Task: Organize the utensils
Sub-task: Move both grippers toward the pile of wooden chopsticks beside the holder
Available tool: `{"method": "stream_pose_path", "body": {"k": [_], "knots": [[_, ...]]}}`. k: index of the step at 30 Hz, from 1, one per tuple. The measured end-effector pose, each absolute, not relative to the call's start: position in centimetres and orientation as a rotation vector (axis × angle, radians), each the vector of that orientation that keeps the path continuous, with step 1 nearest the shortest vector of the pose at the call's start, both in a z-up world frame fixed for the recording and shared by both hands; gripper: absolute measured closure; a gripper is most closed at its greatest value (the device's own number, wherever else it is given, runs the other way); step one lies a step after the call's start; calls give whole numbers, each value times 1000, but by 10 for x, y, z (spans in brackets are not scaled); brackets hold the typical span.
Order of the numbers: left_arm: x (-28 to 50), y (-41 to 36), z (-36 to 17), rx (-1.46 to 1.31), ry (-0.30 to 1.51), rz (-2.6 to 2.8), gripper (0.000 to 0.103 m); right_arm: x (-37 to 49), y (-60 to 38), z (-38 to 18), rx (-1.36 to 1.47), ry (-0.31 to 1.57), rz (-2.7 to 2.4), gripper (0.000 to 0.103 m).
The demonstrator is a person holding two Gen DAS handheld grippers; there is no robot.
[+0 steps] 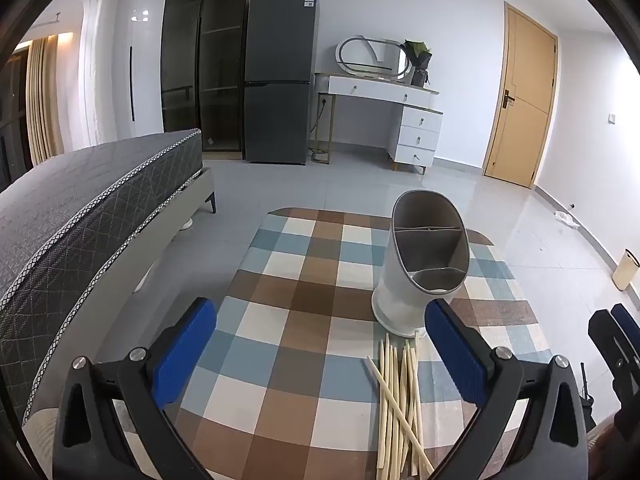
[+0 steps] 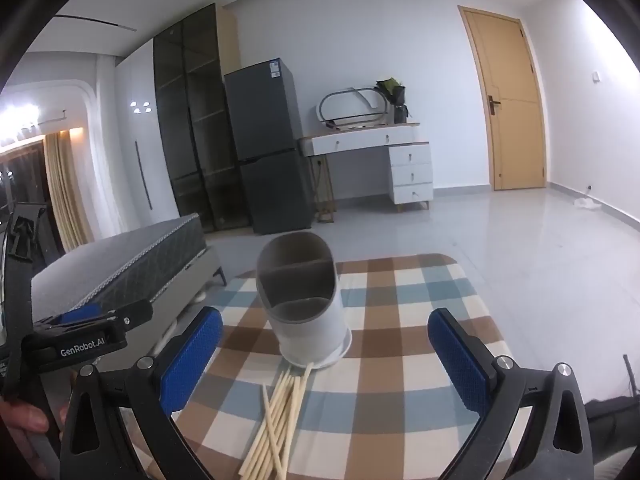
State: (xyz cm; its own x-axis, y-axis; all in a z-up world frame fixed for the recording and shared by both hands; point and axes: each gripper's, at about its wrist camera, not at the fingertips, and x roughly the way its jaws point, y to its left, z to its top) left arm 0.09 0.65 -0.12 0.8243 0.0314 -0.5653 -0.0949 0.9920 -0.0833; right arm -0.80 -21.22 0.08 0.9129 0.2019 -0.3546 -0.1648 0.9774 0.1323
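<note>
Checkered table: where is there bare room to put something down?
Free: the checkered cloth left of the white oval utensil holder, and the far strip behind it. Crowded: the near-right patch, where pale wooden chopsticks lie piled against the holder's base.

A: Left wrist view?
B: Left gripper [image 1: 320, 356] wide open, nothing between the blue pads [image 1: 182, 354]. Checkered tablecloth [image 1: 280, 320] below.
A: Utensils?
B: Loose pile of chopsticks [image 1: 400, 400] by the right pad, tips touching the base of the white utensil holder [image 1: 424, 264]. Holder upright. Right gripper [image 1: 614, 344] at the frame's edge.
</note>
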Motion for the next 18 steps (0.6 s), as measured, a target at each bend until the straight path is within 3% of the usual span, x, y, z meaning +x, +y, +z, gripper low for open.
{"method": "stream_pose_path", "body": {"k": [18], "knots": [[2, 6, 0, -116, 599, 69, 2, -8, -212, 0, 102, 374, 189, 0]]}}
